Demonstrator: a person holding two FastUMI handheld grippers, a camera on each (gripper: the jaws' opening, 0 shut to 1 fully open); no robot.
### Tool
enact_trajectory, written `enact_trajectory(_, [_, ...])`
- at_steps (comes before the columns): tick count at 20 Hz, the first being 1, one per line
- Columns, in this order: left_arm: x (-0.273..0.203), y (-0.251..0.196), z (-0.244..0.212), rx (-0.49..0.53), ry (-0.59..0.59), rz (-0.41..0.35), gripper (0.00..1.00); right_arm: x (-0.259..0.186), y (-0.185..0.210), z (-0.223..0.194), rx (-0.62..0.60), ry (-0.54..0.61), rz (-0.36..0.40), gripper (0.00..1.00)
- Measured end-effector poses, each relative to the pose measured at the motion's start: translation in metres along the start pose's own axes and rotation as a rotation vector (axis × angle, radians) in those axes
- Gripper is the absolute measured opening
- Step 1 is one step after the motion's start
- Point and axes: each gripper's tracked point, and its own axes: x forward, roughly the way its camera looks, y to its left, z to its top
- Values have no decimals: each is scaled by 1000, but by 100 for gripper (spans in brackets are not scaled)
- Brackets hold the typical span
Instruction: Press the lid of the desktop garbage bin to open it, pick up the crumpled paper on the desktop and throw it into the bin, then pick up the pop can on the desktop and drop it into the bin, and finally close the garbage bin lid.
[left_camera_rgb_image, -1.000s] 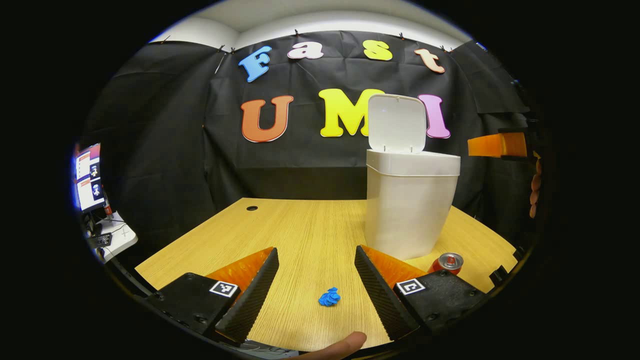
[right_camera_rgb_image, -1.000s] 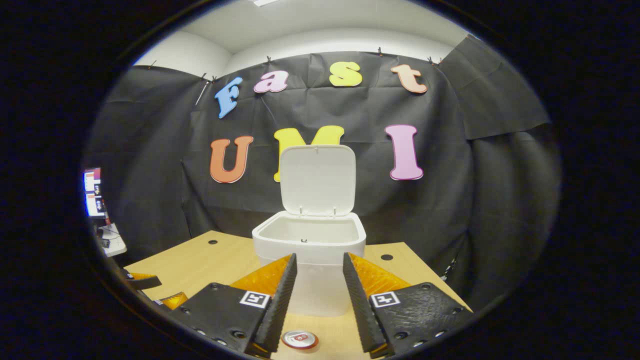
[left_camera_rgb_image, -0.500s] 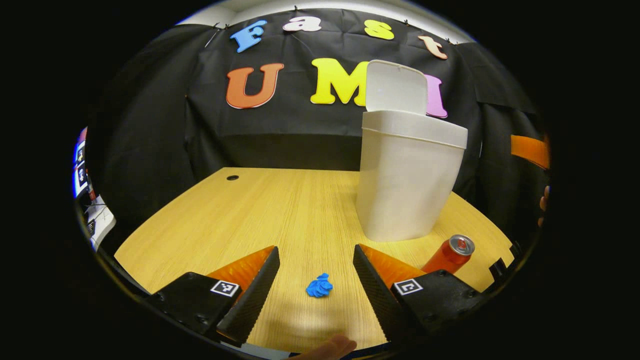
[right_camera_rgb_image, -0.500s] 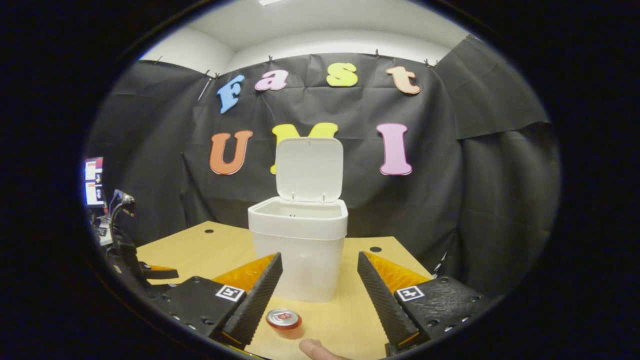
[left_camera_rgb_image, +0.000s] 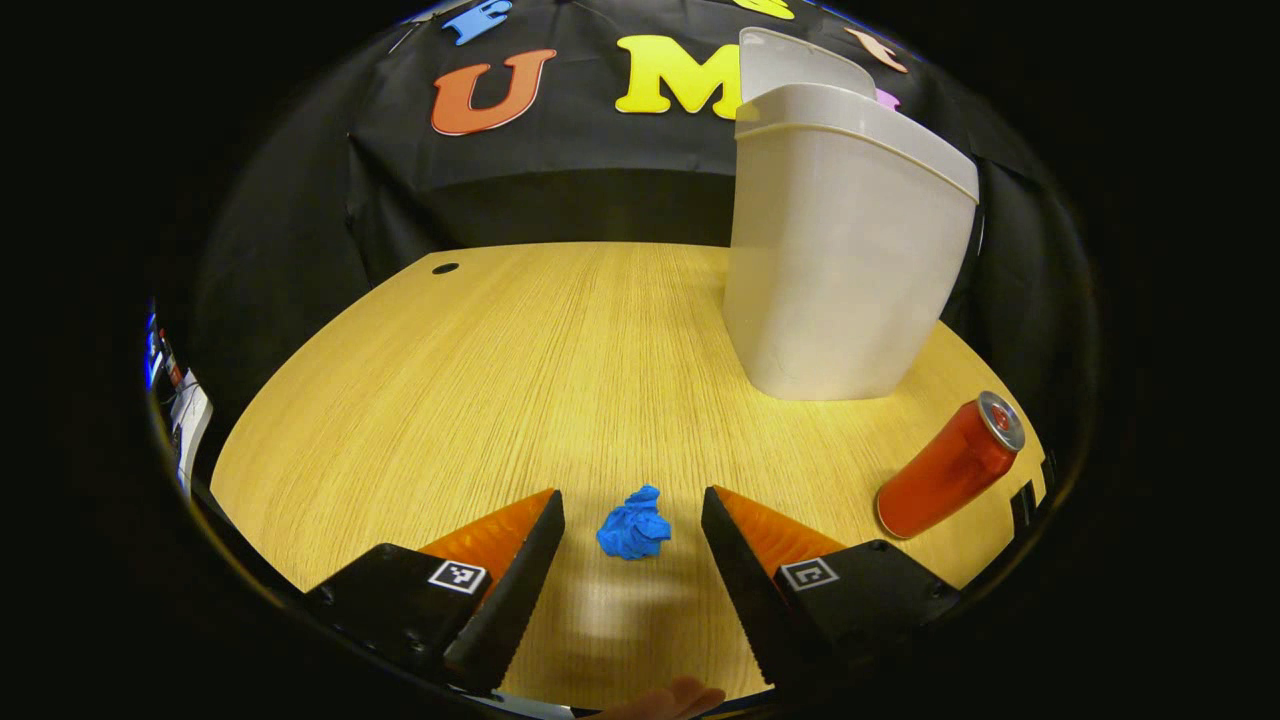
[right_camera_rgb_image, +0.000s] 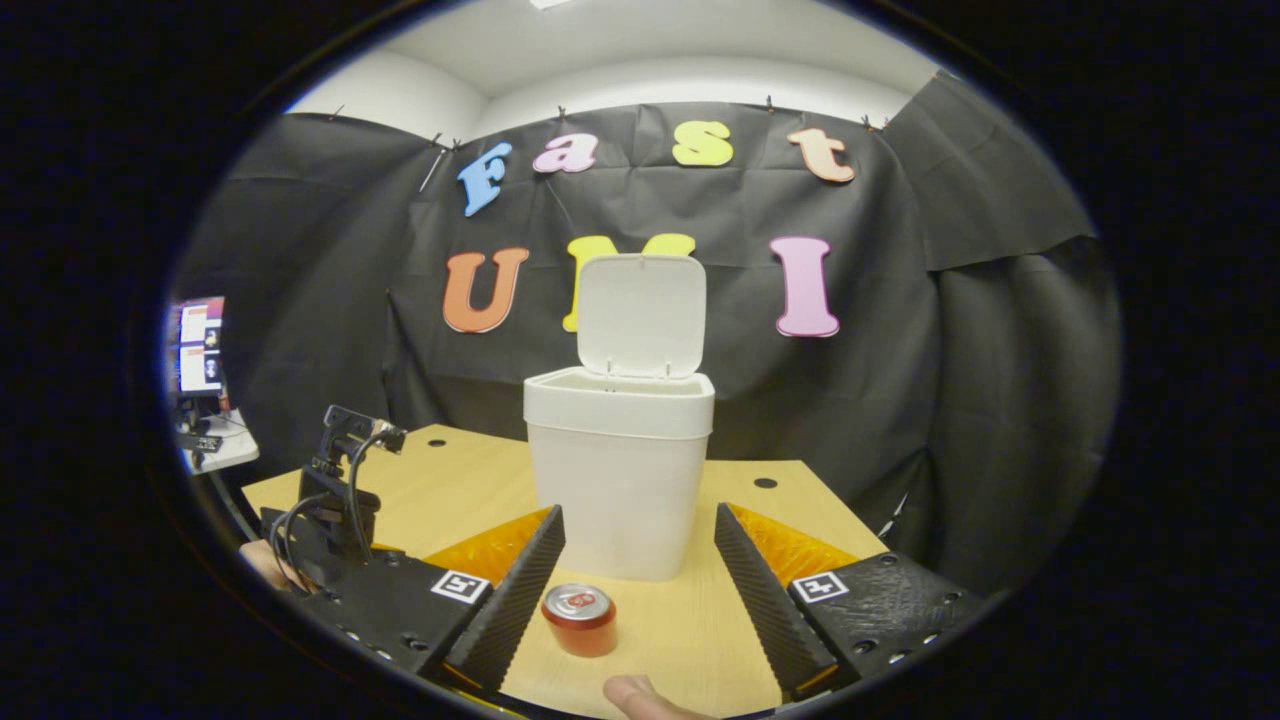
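My left gripper (left_camera_rgb_image: 633, 520) hangs low over the blue paper ball (left_camera_rgb_image: 634, 524), jaws wide.

The ball lies on the counter (left_camera_rgb_image: 520, 370) near its front edge, between my left jaws and touching neither. The white bin (left_camera_rgb_image: 840, 250) stands toward the back right of the counter with its lid (right_camera_rgb_image: 641, 314) upright and open. The red can (left_camera_rgb_image: 948, 466) stands near the front edge, just in front of the bin. My right gripper (right_camera_rgb_image: 640, 530) has its jaws wide, with the can (right_camera_rgb_image: 579, 619) low between them, untouched.
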Motion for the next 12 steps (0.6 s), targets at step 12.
enact_trajectory(12, [21, 2, -17, 32, 52, 15, 61, 7, 28, -72, -43, 120, 64, 98])
